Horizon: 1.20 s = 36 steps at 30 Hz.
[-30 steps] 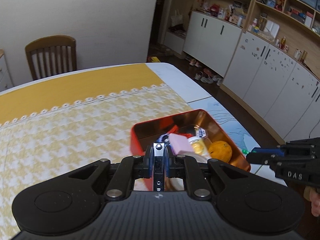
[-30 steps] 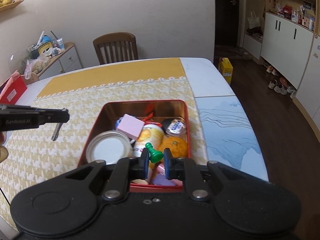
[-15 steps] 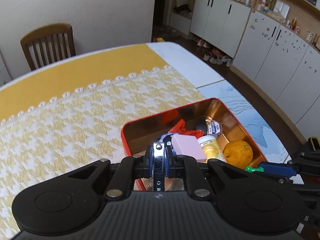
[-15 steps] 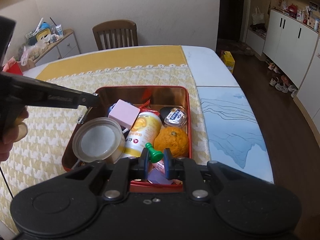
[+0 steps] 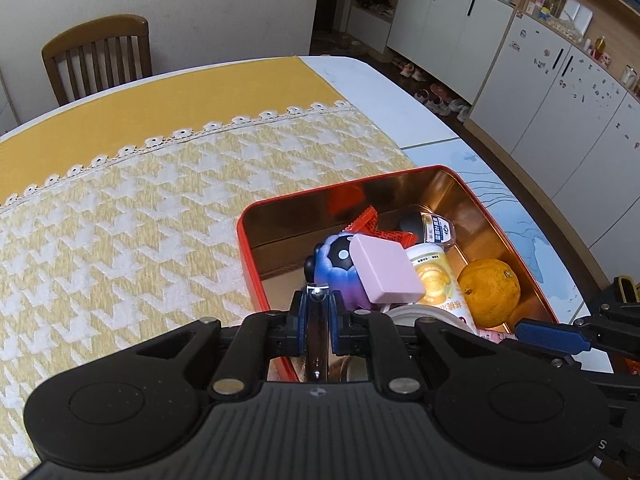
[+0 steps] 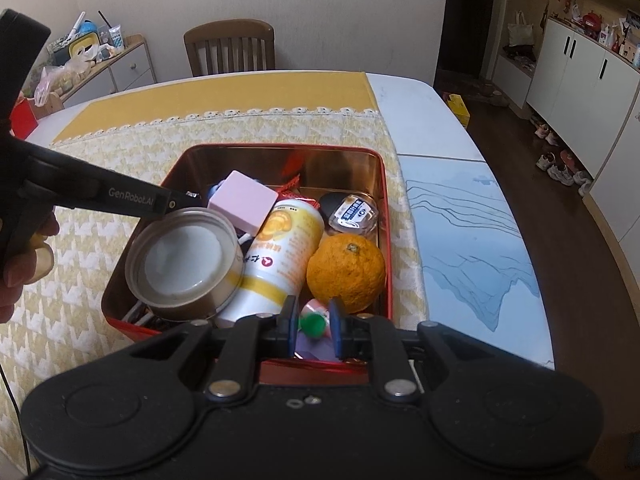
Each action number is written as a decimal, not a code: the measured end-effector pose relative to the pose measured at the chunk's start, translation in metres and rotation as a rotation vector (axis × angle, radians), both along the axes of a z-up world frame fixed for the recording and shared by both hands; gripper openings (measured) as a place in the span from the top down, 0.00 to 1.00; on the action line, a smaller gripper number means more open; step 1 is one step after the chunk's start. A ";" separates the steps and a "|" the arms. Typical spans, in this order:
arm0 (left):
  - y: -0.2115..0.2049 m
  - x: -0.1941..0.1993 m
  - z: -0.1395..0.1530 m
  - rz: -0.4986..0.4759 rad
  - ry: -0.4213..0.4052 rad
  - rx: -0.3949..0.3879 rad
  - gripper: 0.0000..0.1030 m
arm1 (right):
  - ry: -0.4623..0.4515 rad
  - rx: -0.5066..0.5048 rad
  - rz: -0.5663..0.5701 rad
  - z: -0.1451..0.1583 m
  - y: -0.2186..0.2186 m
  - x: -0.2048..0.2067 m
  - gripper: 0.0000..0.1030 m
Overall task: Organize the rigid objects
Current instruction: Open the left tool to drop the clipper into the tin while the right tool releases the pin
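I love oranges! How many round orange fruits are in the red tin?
1. The round orange fruit lies by the red metal tin's right wall, beside the yellow-and-white bottle. Others could hide underneath.

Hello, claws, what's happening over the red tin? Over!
Left claw shut on a thin metal piece. Right claw holds a green pawn above the red tin. Tin crowded: orange, can, bottle.

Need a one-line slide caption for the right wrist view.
Right gripper lowers a green pawn between its fingers into the crowded red tin, beside the orange.
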State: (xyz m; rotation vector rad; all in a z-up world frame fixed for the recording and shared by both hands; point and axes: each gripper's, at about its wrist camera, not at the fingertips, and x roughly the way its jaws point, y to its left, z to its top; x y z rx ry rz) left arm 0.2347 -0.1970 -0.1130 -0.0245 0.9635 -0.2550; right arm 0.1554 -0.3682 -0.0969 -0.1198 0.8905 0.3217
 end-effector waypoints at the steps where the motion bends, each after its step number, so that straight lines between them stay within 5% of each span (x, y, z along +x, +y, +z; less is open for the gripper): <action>1: 0.000 -0.001 0.000 -0.003 -0.001 0.002 0.89 | 0.001 0.000 -0.005 -0.001 0.000 0.000 0.82; 13: 0.001 -0.017 0.011 -0.015 -0.052 0.002 0.89 | -0.008 0.041 -0.023 0.005 -0.004 -0.004 0.77; 28: 0.002 -0.064 0.043 -0.076 -0.147 -0.001 0.89 | -0.074 0.105 -0.031 0.031 -0.007 -0.022 0.54; 33: 0.002 -0.083 0.054 -0.084 -0.181 -0.010 0.78 | -0.104 0.128 -0.033 0.042 -0.011 -0.031 0.44; 36: 0.003 -0.093 0.058 -0.076 -0.190 -0.015 0.61 | -0.122 0.140 -0.030 0.050 -0.011 -0.038 0.39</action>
